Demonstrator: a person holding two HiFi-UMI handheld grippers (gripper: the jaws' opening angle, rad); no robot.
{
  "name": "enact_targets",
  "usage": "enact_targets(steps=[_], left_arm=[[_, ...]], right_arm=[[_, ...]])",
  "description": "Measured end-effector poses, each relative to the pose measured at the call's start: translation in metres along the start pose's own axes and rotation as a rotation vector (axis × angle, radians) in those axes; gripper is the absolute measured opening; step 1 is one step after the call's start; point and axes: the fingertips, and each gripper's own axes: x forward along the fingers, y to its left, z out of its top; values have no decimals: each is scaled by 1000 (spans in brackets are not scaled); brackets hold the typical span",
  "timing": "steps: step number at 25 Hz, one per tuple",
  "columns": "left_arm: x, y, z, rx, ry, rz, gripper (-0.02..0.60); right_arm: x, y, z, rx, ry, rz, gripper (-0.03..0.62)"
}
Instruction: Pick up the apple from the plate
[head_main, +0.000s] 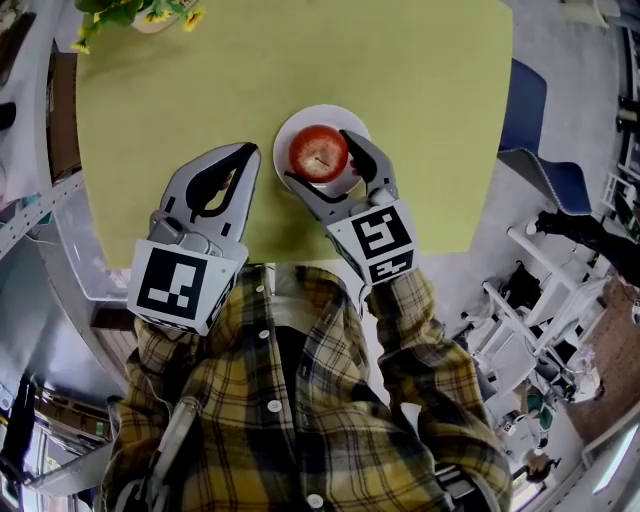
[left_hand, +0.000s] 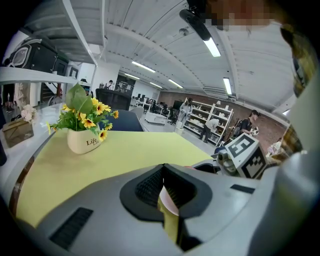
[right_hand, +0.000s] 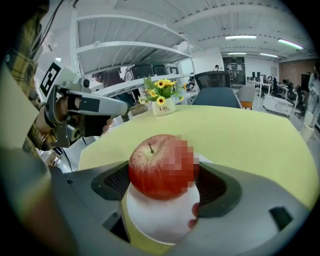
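Seen from the head view, a yellow-green bench (head_main: 420, 90) carries a white plate (head_main: 291, 133) with a red apple (head_main: 318, 152) at its centre. The right claw (head_main: 320, 160) reaches in from the near side of the plate. Its two grey jaws lie one on each side of the apple, so the fruit sits squarely between them.

In the right gripper view the dark inner pads press against both flanks of the apple, stem upward, with the white plate directly beneath. The angle makes it hard to say whether the apple rests on the plate or is raised just off it.

The left claw (head_main: 244, 152) is over the bench just left of the plate, apart from it. Its jaws are pressed together with nothing between them, as the left gripper view shows.

At the bench's far left edge stands a cream pot of yellow flowers (left_hand: 86, 141), well away from the plate.
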Motion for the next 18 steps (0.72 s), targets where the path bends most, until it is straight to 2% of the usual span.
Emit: enact_targets(steps=[14,18], left_arm=[[-18,-24,50,65,-83,-46,8],[-10,-39,50,60,-112,-62,8]], right_arm=[[-42,2,43,23,-68,-35,402],[-58,-5,36,38,-101,-42,402]])
